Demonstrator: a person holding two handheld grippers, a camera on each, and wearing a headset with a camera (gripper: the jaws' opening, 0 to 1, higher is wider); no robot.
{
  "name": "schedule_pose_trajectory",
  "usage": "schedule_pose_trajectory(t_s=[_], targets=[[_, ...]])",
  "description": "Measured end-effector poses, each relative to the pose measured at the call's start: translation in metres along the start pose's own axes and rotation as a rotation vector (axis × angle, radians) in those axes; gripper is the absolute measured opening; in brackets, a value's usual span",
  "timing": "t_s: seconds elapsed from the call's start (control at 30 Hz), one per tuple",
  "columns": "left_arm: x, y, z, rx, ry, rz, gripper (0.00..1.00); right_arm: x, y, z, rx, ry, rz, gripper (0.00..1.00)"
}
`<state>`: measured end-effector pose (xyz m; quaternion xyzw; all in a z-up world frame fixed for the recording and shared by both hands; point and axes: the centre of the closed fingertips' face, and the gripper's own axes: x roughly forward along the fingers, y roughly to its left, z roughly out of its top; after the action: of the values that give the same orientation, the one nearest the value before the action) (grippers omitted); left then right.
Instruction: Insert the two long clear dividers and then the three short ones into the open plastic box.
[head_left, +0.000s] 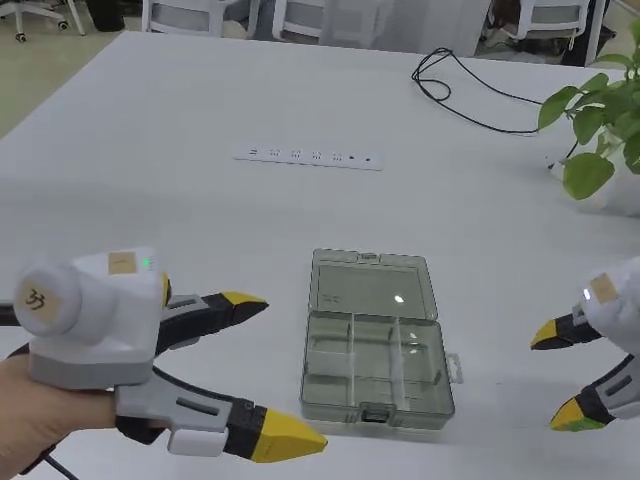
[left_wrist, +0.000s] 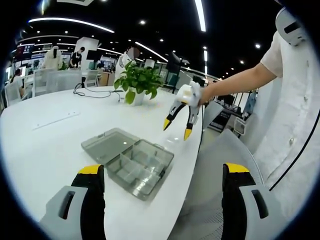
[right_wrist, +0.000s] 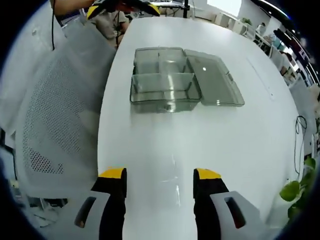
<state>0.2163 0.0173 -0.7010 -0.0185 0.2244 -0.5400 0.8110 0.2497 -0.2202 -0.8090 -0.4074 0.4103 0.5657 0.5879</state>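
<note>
The box (head_left: 375, 385) is sitting on the bench (head_left: 150, 150) near its front edge, with its lid (head_left: 372, 288) lying behind it and dividers (head_left: 395, 365) standing inside. The left hand-held gripper (head_left: 280, 372) is hovering left of it, and the right hand-held gripper (head_left: 552, 380) right of it. A power strip (head_left: 308, 157) is lying farther back.

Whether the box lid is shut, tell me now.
No, the box lid lies open, folded back flat on the table.

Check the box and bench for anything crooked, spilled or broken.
Nothing stands out. The plastic box sits flat on the white table, its lid laid open behind it, and the clear dividers inside look upright and seated. The left gripper and right gripper hang open and empty on either side.
</note>
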Motion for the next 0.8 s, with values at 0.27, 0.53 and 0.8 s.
schedule_pose_trajectory(t_s=[0.27,0.53,0.8], targets=[[-0.001,0.000,-0.001,-0.004,0.001,0.000,1.00,0.028,-0.001,-0.015,-0.109,0.082,0.026,0.49],[0.000,0.002,-0.002,-0.008,0.000,-0.003,1.00,0.041,-0.007,-0.023,-0.139,0.122,0.043,0.46],[0.002,0.004,-0.001,-0.011,-0.003,-0.006,1.00,0.042,-0.009,-0.026,-0.142,0.127,0.046,0.45]])
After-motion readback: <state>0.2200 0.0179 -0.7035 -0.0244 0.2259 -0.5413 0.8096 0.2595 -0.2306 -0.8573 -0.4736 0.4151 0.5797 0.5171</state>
